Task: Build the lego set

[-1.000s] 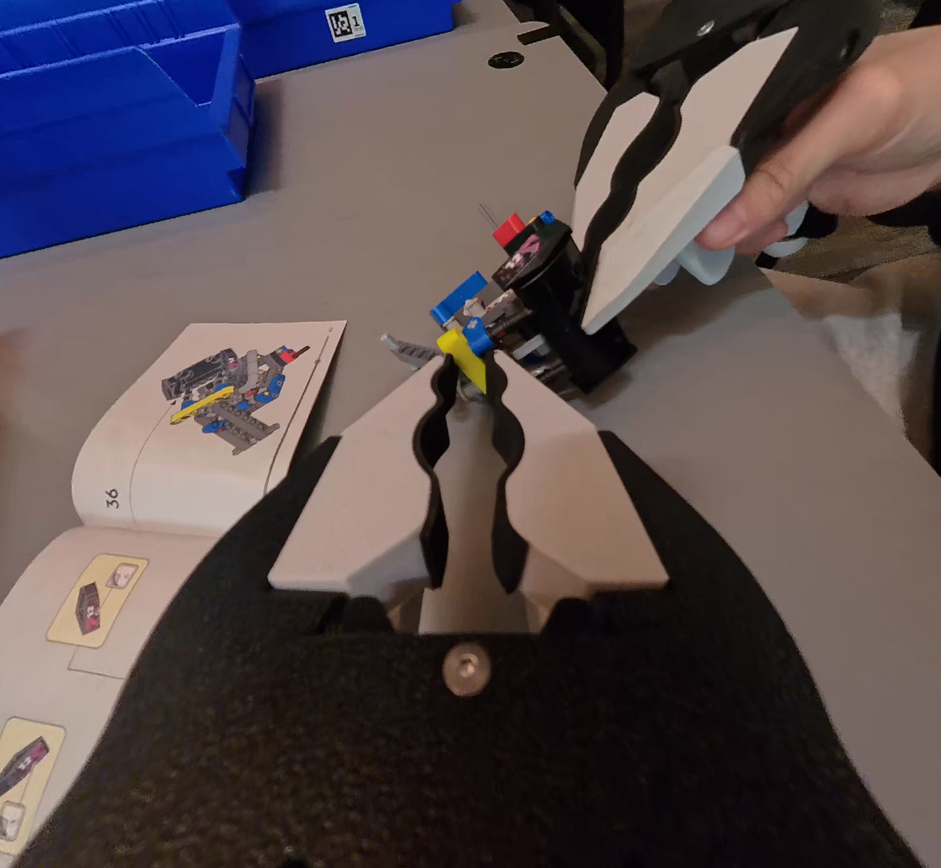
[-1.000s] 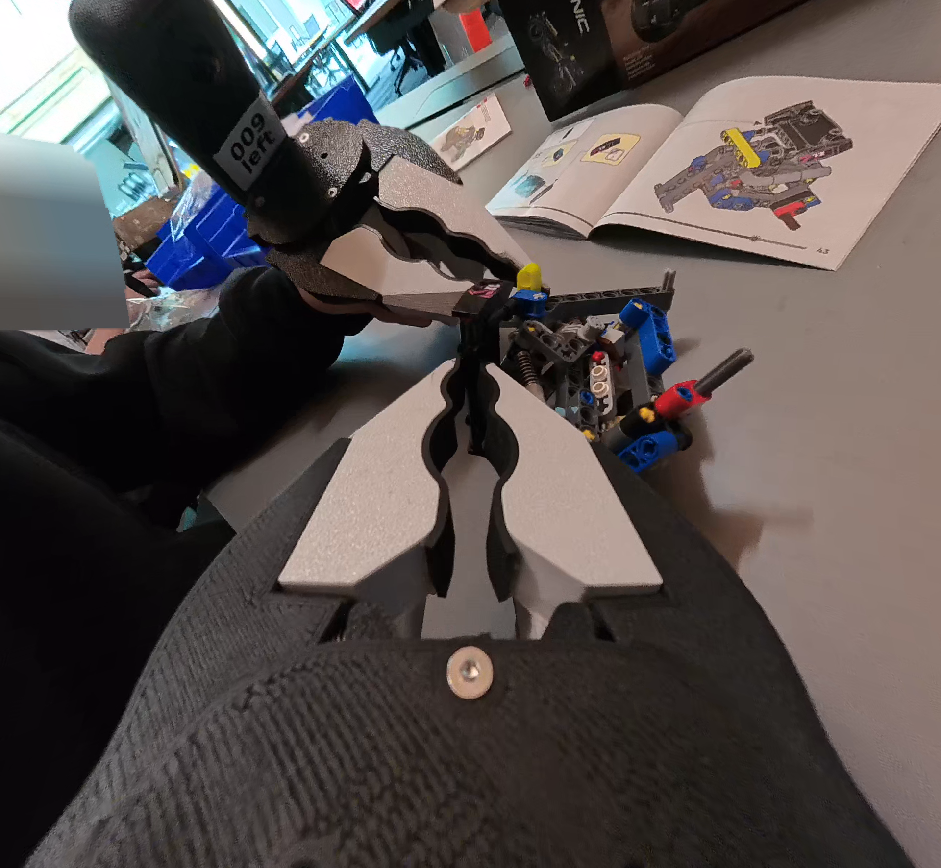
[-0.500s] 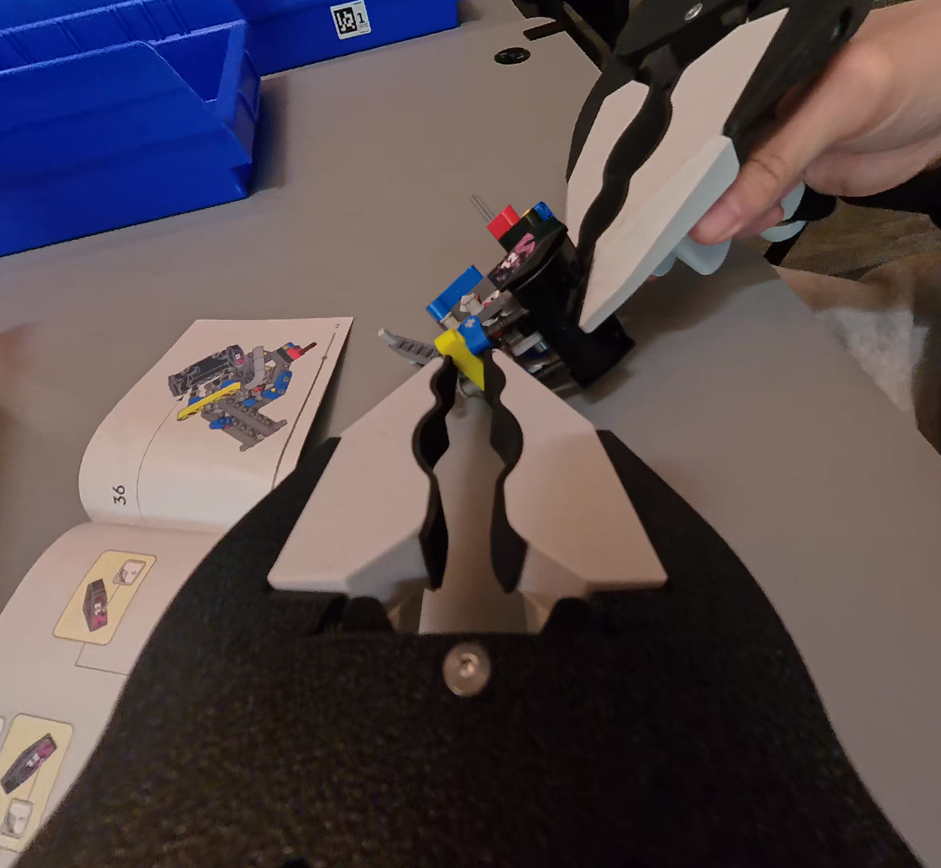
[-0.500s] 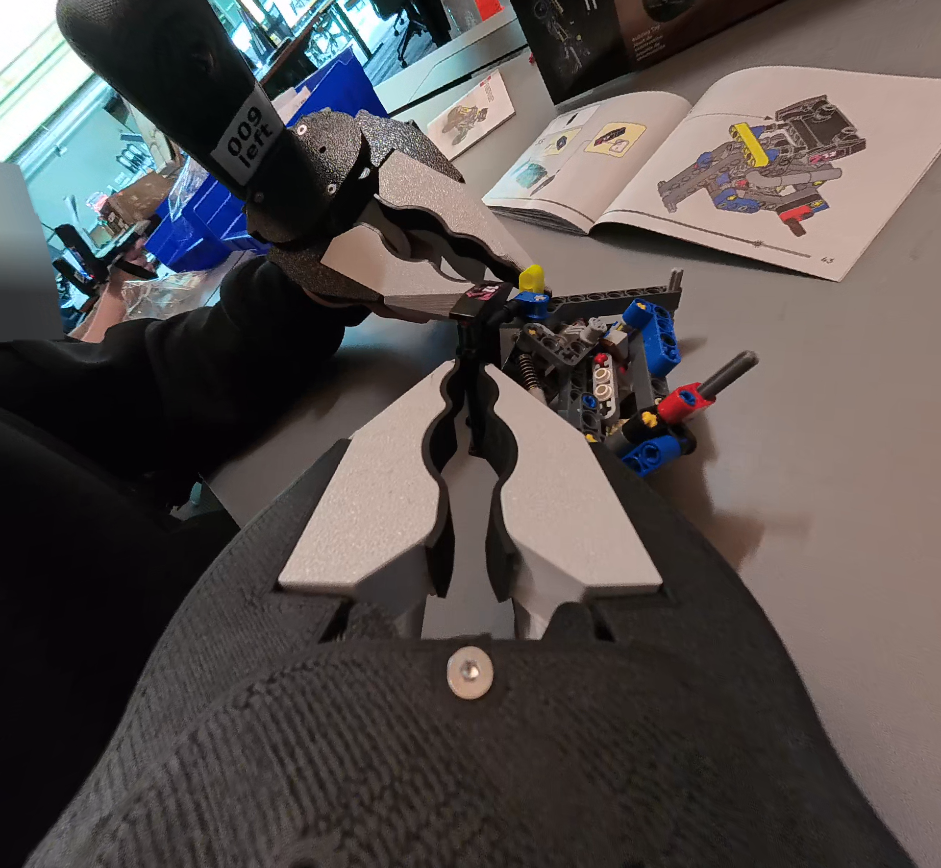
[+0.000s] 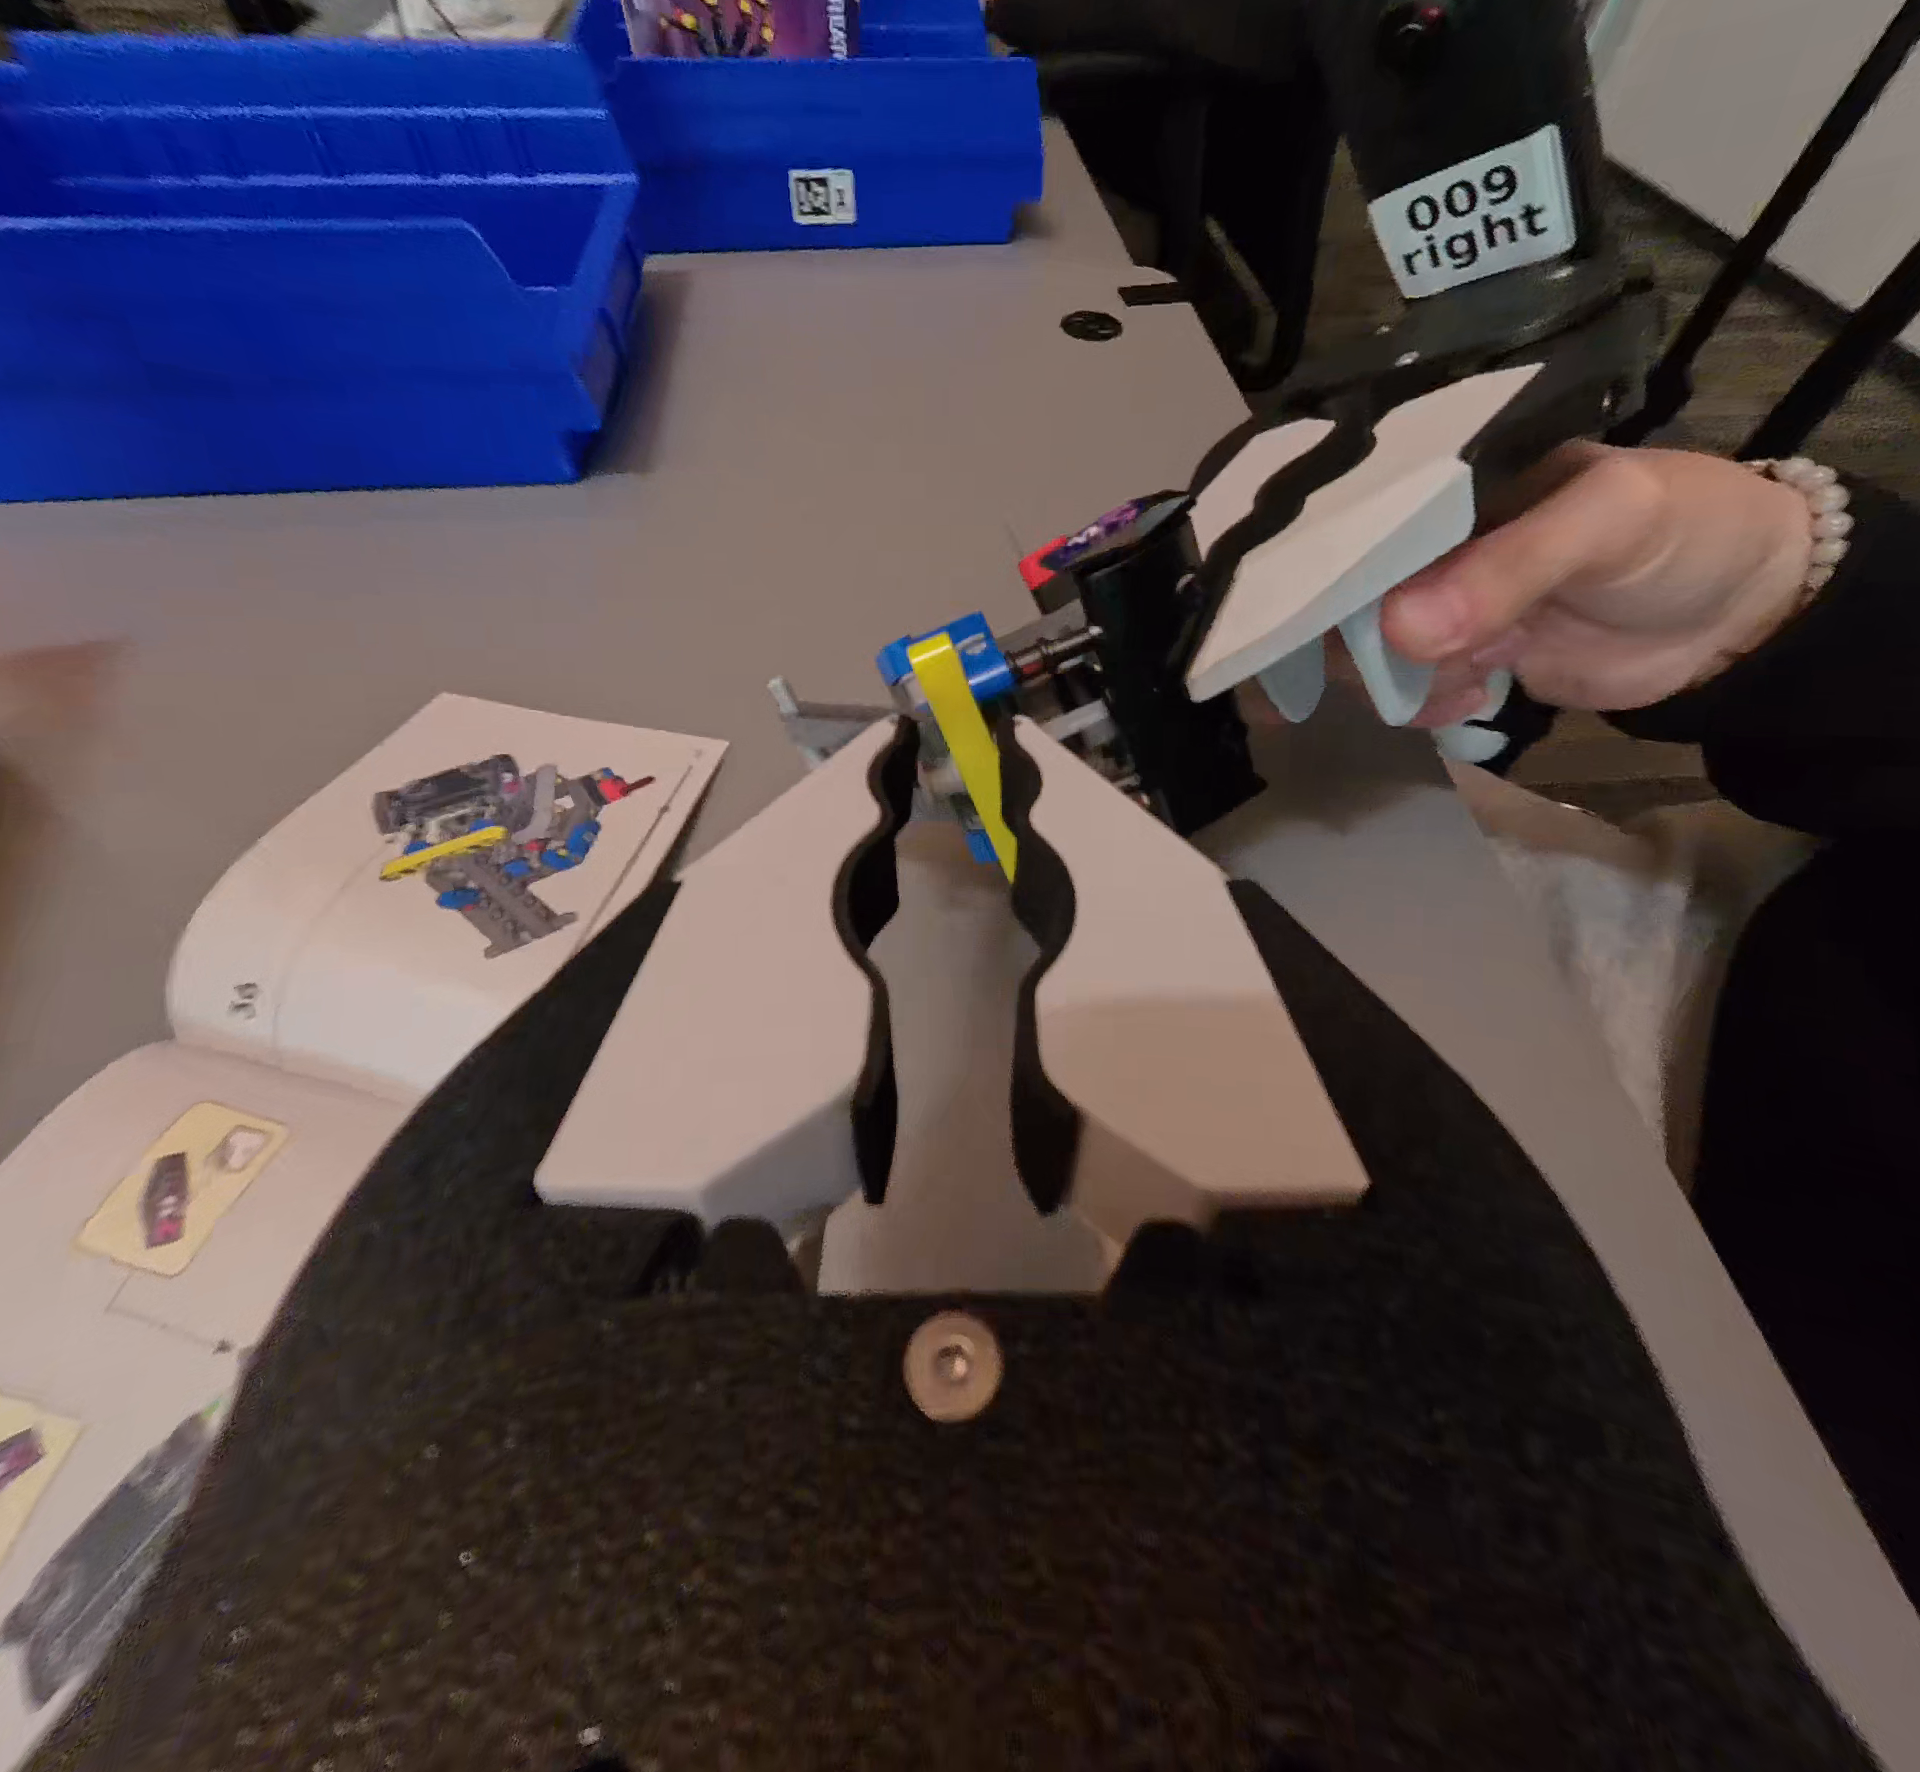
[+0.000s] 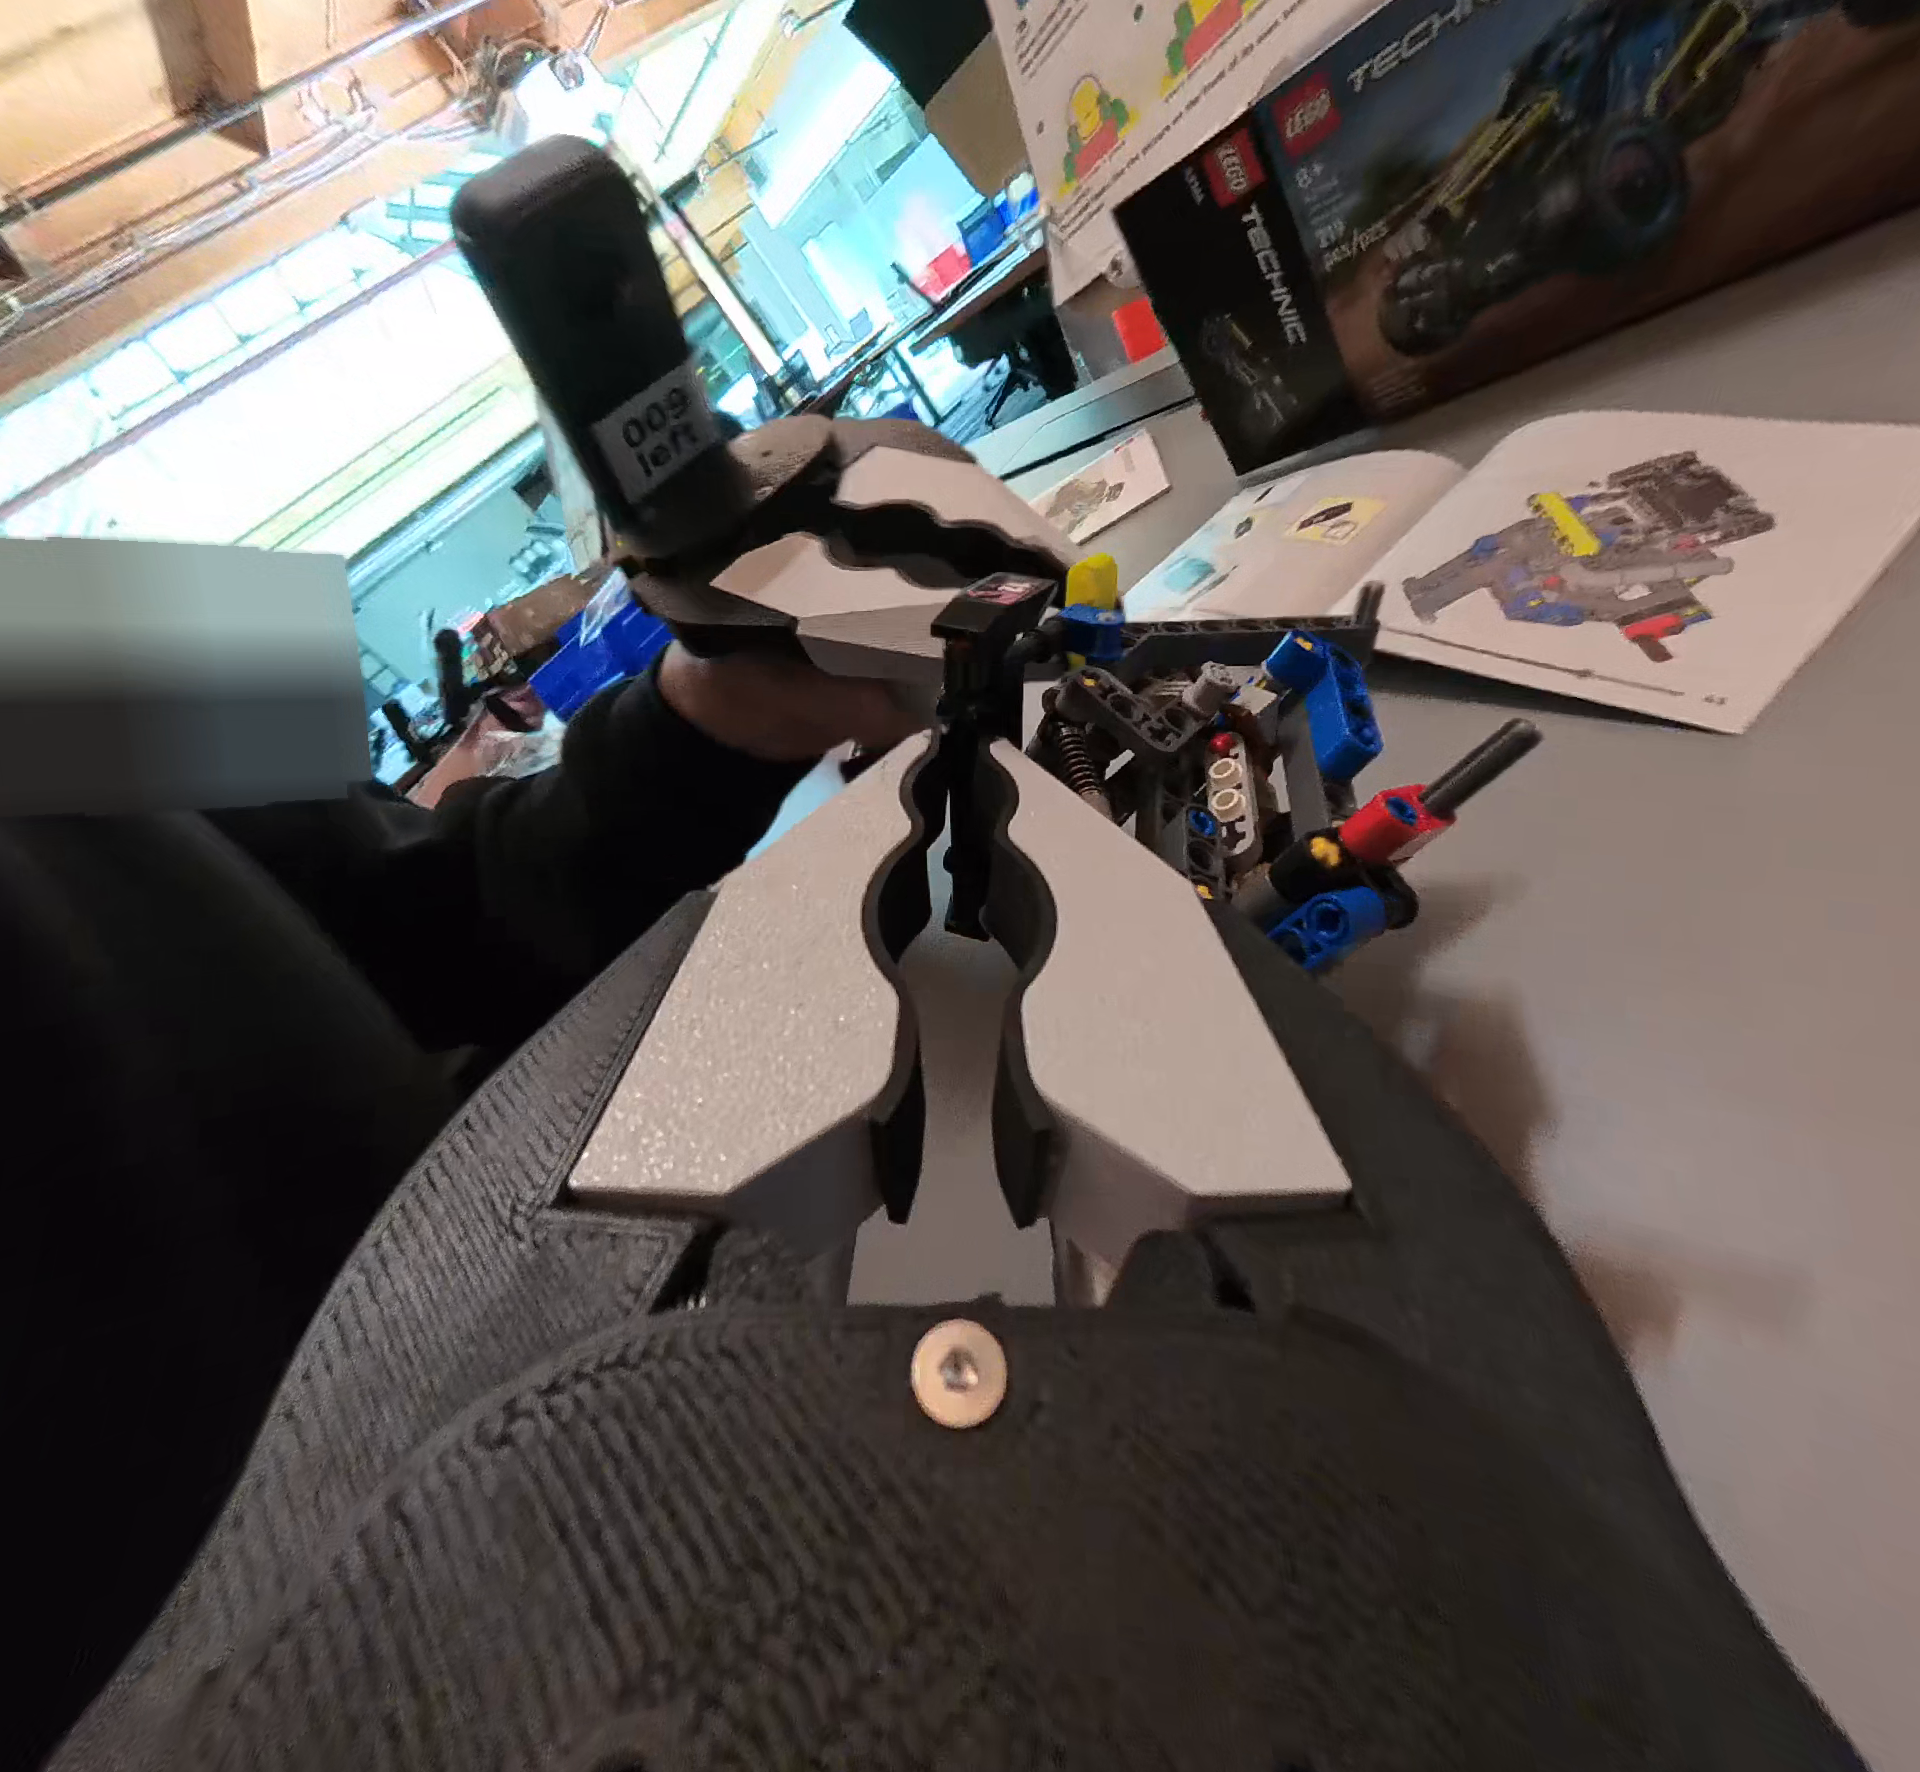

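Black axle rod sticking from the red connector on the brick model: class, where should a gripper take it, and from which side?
Probably the bare black axle rod, from the right over the grey table: it juts clear of the brick model, pads across its shaft.

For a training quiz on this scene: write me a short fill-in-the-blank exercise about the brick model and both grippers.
1. The right gripper is shut on the model's ____ panel.
2. The strip between the left gripper's fingertips is ____.
3. The open instruction booklet lies on the ____ table.
4. The storage bins behind it are ____.

Missing words: black; yellow; grey; blue
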